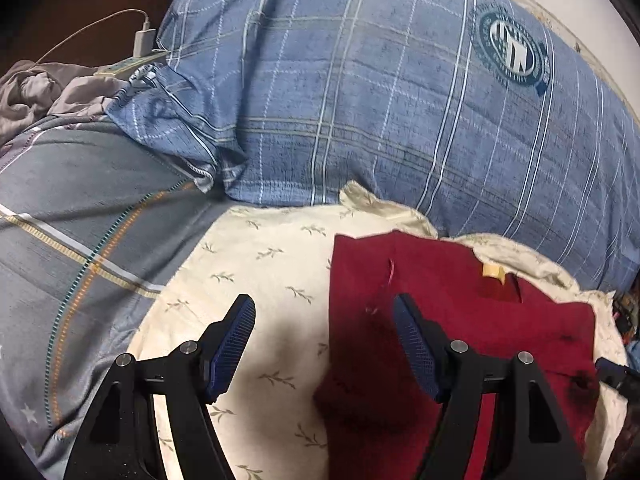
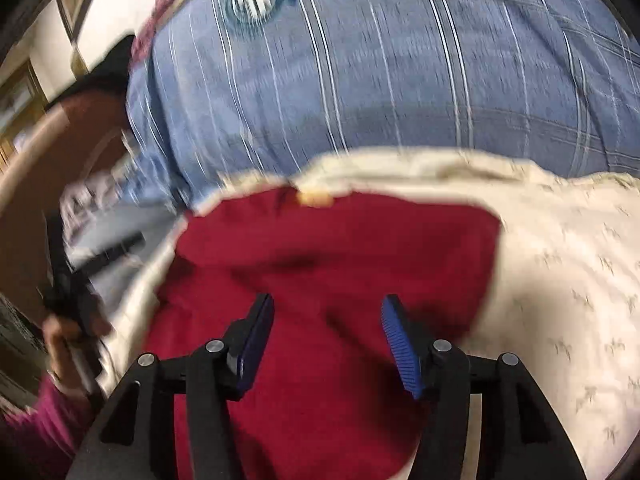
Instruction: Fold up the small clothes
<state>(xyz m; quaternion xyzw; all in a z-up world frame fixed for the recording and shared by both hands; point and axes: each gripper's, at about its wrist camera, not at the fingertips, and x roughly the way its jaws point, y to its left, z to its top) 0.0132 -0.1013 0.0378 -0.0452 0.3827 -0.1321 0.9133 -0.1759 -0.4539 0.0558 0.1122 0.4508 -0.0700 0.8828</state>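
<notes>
A dark red garment [image 1: 460, 280] lies flat on a cream leaf-print sheet [image 1: 260, 264], with a small yellow label [image 1: 493, 270] near its far edge. My left gripper [image 1: 323, 304] hovers open over the garment's left edge. One of its fingers is above the sheet and the other above the red cloth, with nothing pinched. In the blurred right wrist view, my right gripper [image 2: 328, 300] stands open above the middle of the red garment [image 2: 340, 248], with no cloth between its pads.
A big blue plaid pillow [image 1: 360, 100] lies just behind the garment. A grey striped quilt [image 1: 80, 200] covers the left, with crumpled grey cloth [image 1: 36, 92] and a white charger [image 1: 144, 42] behind it. A hand [image 2: 64, 332] with a pink sleeve [image 2: 36, 432] shows at left.
</notes>
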